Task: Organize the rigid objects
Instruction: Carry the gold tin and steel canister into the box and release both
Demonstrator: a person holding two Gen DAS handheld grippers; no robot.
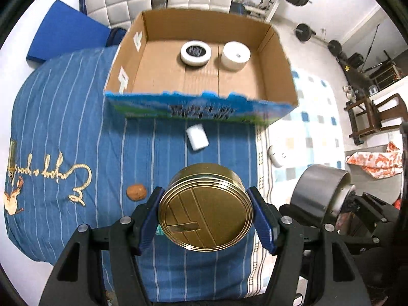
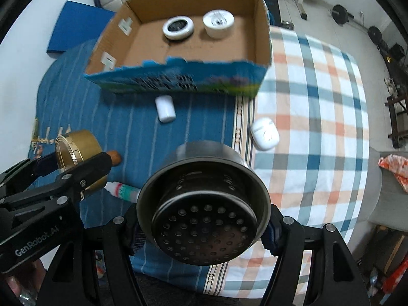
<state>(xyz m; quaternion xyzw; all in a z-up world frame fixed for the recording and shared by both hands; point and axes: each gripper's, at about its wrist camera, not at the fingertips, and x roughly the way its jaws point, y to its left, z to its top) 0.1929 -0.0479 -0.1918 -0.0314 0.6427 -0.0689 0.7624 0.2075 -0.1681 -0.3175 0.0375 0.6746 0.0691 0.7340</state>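
Note:
My left gripper (image 1: 205, 211) is shut on a round gold tin (image 1: 205, 207) and holds it above the blue striped cloth. My right gripper (image 2: 204, 216) is shut on a steel cup with a perforated strainer inside (image 2: 204, 211); the cup also shows in the left wrist view (image 1: 321, 191). An open cardboard box (image 1: 201, 102) stands ahead and holds a white-rimmed black disc (image 1: 195, 53) and a white round container (image 1: 235, 55). The gold tin and the left gripper (image 2: 74, 163) show at the left of the right wrist view.
On the cloth lie a small white block (image 1: 196, 136), a walnut (image 1: 137, 191), a white earbud case (image 2: 265, 134) and a small glue bottle (image 2: 122, 190). A checked cloth (image 2: 318, 117) covers the right side. A blue mat (image 1: 66, 33) and gym weights are behind.

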